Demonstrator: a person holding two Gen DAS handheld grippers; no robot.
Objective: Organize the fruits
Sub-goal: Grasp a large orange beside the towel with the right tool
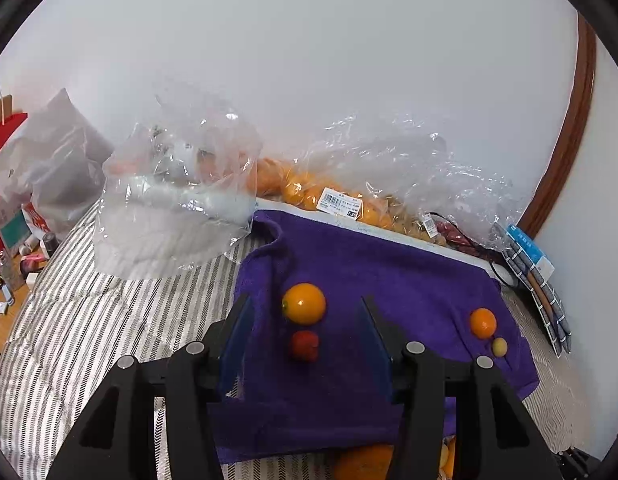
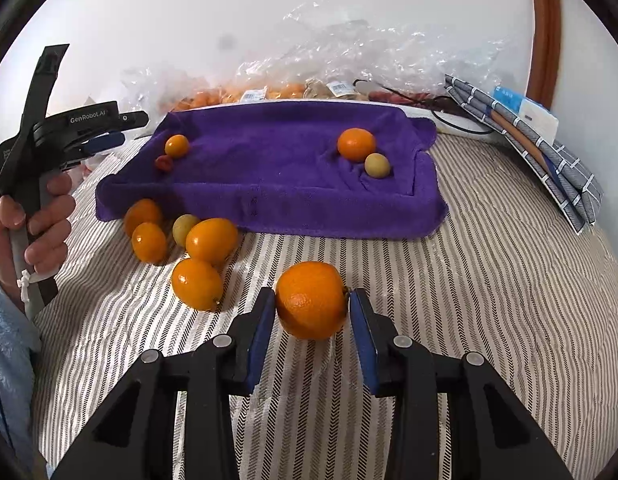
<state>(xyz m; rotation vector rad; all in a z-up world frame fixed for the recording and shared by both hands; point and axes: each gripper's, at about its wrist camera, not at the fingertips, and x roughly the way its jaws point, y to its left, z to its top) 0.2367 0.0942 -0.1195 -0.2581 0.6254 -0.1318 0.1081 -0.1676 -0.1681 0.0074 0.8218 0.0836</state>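
A purple towel (image 2: 277, 172) lies on the striped bedcover. On its left sit a small orange (image 1: 304, 303) and a small red fruit (image 1: 305, 345); on its right sit an orange (image 1: 483, 322) and a small yellow-green fruit (image 1: 499, 346). My left gripper (image 1: 305, 320) is open above the left pair, empty. My right gripper (image 2: 312, 308) is shut on a large orange (image 2: 311, 300) just above the bedcover. Several oranges (image 2: 211, 240) and a yellow-green fruit (image 2: 185, 229) lie in front of the towel's left corner. The left gripper (image 2: 121, 130) also shows at the left in the right wrist view.
Clear plastic bags with more oranges (image 1: 309, 192) lie along the white wall behind the towel. A crumpled clear bag (image 1: 177, 200) stands at back left. A folded checked cloth pack (image 2: 549, 152) leans at right. A red paper bag (image 1: 5, 152) and small bottles stand far left.
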